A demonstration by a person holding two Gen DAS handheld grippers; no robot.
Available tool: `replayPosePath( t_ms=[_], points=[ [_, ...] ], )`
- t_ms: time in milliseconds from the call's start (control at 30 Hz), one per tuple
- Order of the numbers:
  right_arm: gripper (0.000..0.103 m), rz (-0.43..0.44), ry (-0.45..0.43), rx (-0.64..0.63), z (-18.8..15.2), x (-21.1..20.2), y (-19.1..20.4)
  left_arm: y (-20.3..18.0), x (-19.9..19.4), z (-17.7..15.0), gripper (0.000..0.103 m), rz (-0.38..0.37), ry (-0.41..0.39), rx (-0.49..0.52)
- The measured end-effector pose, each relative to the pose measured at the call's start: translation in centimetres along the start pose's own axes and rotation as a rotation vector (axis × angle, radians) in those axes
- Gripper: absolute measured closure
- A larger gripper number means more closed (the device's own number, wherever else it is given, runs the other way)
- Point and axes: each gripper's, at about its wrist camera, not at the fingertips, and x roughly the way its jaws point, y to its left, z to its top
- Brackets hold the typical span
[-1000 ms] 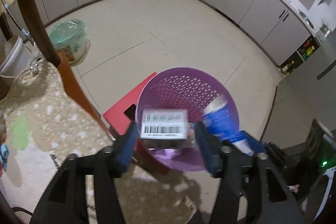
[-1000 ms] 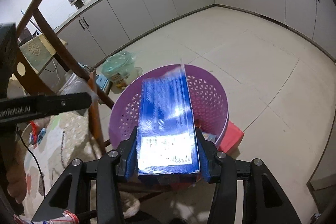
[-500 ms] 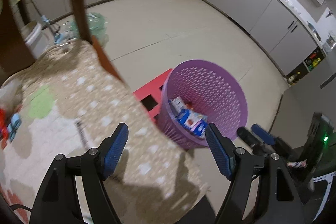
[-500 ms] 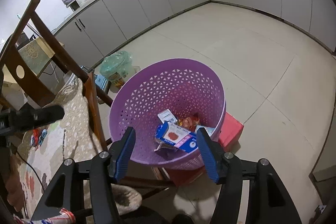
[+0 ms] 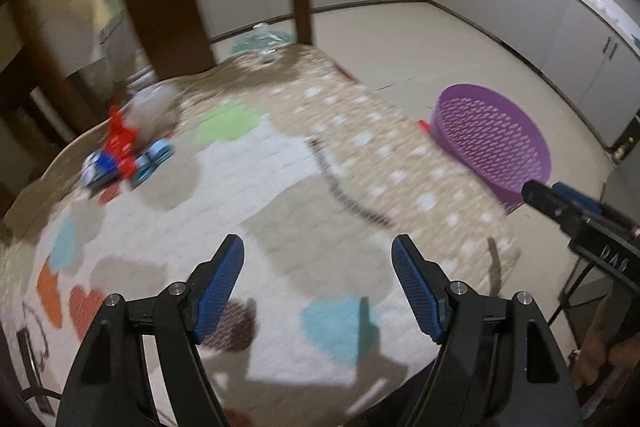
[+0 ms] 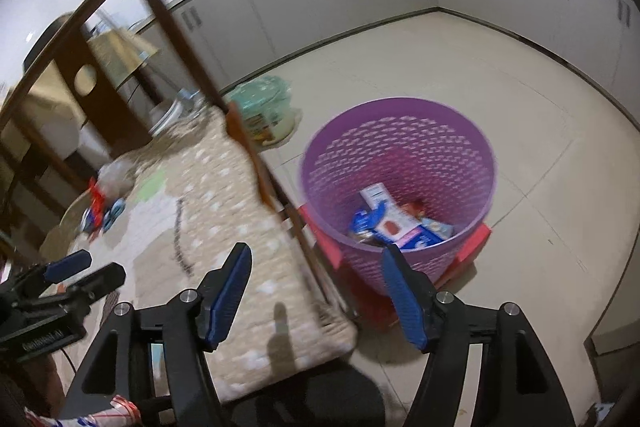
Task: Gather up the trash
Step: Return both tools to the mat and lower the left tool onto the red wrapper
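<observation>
1. Left gripper [image 5: 318,283]: the jaws stand wide apart with nothing between them. It hangs above the near edge of the table [image 5: 280,227], which carries a patterned cloth.
2. Right gripper [image 6: 316,291]: the jaws are opening and hold nothing. It sits at the table's right edge, pointing toward the purple basket [image 6: 476,163].
3. Purple basket: it stands on the floor just beside the right edge of the table, on a red base [image 6: 474,239]. Several cartons and wrappers [image 6: 394,225] lie in its bottom, so part of the collecting appears done.
4. Remaining trash: a cluster of red and blue packets [image 5: 124,155] lies near the far left edge of the table, beside a pale crumpled item [image 5: 154,105]. Motion blur hides their exact shape, so no long axis can be stated.
5. Governing relation: the cluster lies ahead and to the left of the left jaws, well apart from them. In the right wrist view it sits far to the left, beyond the left gripper.
6. Judgement: the left hand is the nearer one and is better placed for the next pickup.
</observation>
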Motion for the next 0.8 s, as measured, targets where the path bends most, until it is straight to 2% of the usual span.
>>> replayPosePath(
  t_ms=[267, 533, 800],
  points=[
    [0.026, 0.013, 0.008, -0.139, -1.1, -1.1, 6.2, 4.7, -2.0, -4.4, 0.028, 0.033, -0.003, -0.064],
    [0.026, 0.034, 0.022, -0.270, -1.0, -1.5, 11.9, 11.2, -3.9, -6.9, 0.028, 0.097, -0.028, -0.201],
    [0.023, 0.117, 0.022, -0.410, -0.8, -0.7, 19.0, 18.1, -4.6, -9.7, 0.028, 0.160, -0.013, -0.352]
  ],
)
